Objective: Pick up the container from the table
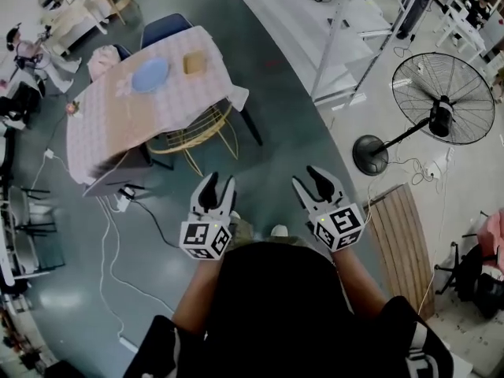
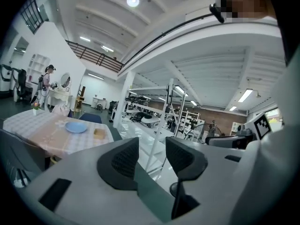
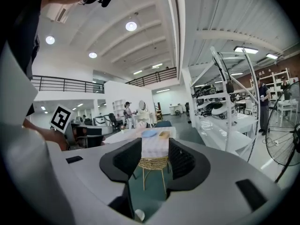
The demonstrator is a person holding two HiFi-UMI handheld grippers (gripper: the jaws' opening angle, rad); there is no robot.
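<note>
A small tan container (image 1: pixel 194 63) sits on a table (image 1: pixel 110 128) with a pale checked cloth, beside a blue plate (image 1: pixel 150 75), far ahead of me across the floor. Both grippers are held out in front of my body, well short of the table. My left gripper (image 1: pixel 214 189) is open with nothing between its fingers; its own view has the container (image 2: pixel 99 133) and plate (image 2: pixel 76 127) at the far left. My right gripper (image 1: pixel 319 183) is open and empty too. Between its jaws I see the distant table with the container (image 3: pixel 163 134) and plate (image 3: pixel 149 133).
A wicker chair (image 1: pixel 193 136) is tucked under the table's near side and a blue chair (image 1: pixel 165 28) stands behind it. Cables (image 1: pixel 110 235) trail over the floor at left. A standing fan (image 1: pixel 441 101), white shelving (image 1: pixel 339 30) and a wooden board (image 1: pixel 398 235) are at right.
</note>
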